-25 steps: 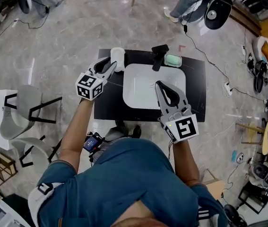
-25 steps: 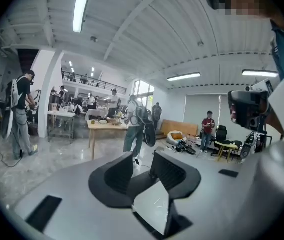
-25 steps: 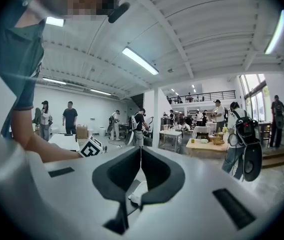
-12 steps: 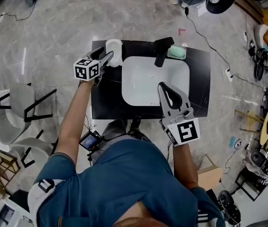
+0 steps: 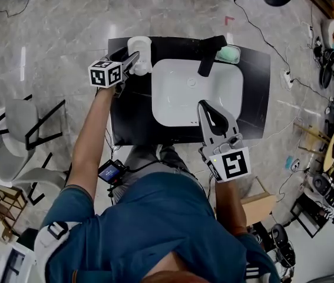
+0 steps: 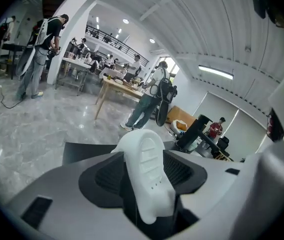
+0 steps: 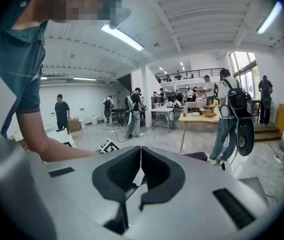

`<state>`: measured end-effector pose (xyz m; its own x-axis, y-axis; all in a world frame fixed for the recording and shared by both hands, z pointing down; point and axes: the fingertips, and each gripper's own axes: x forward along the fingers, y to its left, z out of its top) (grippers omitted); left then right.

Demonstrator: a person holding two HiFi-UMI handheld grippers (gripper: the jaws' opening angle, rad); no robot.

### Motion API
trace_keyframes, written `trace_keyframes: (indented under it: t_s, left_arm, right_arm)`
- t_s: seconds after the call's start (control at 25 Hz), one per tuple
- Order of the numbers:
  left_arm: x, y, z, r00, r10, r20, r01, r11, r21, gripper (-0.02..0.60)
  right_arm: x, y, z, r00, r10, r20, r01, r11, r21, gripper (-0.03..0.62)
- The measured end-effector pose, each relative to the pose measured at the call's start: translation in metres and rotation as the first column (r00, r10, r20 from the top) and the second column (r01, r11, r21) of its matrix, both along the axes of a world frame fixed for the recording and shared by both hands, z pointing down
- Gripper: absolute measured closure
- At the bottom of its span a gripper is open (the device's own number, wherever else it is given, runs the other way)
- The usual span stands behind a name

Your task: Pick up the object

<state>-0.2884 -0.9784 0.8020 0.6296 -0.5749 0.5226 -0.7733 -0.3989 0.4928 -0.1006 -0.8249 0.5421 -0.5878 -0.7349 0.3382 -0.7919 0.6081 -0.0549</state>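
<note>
Setup: black counter (image 5: 130, 119) on a grey marbled floor (image 5: 55, 22); white basin (image 5: 175, 102) set in its middle

White object (image 5: 139, 45): stands at the far left corner of the counter, just left of the basin's far left corner; smooth moulded white body; the left gripper view shows a ribbed recess and a few small holes on it

Left gripper (image 5: 134, 60): reaches from the left to the white object; jaws have just been opening and stand wide apart; the white object sits between them, rising up the middle of the left gripper view; dark gap visible beside it, pads not seen pressing; object not lifted, base on the counter

Right gripper (image 5: 204, 107): over the near right part of the basin, well apart from the white object; jaws together, only a thin slit between the pads; nothing in them

Tap (image 5: 210, 54): black, at the far edge of the basin, spout over the bowl

Green bar (image 5: 228, 53): on the counter just right of the tap, far right area

Background: left gripper view shows several people standing and a wooden table far off on the floor
</note>
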Motion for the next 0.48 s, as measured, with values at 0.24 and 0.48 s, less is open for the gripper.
trace_keyframes:
  t_s: [0.24,0.48]
  left_arm:
    - [0.003,-0.011,0.019,0.999,-0.005,-0.033,0.005,1.0,-0.021,0.348]
    - [0.012,-0.017,0.027,0.999,0.037,0.0,-0.037,0.998,-0.055,0.357]
  right_arm:
    - [-0.007,-0.004,0.02,1.0,0.005,0.002,-0.005,1.0,-0.031,0.579]
    - [-0.007,-0.008,0.035,1.0,0.015,0.0,-0.014,0.998,-0.058,0.579]
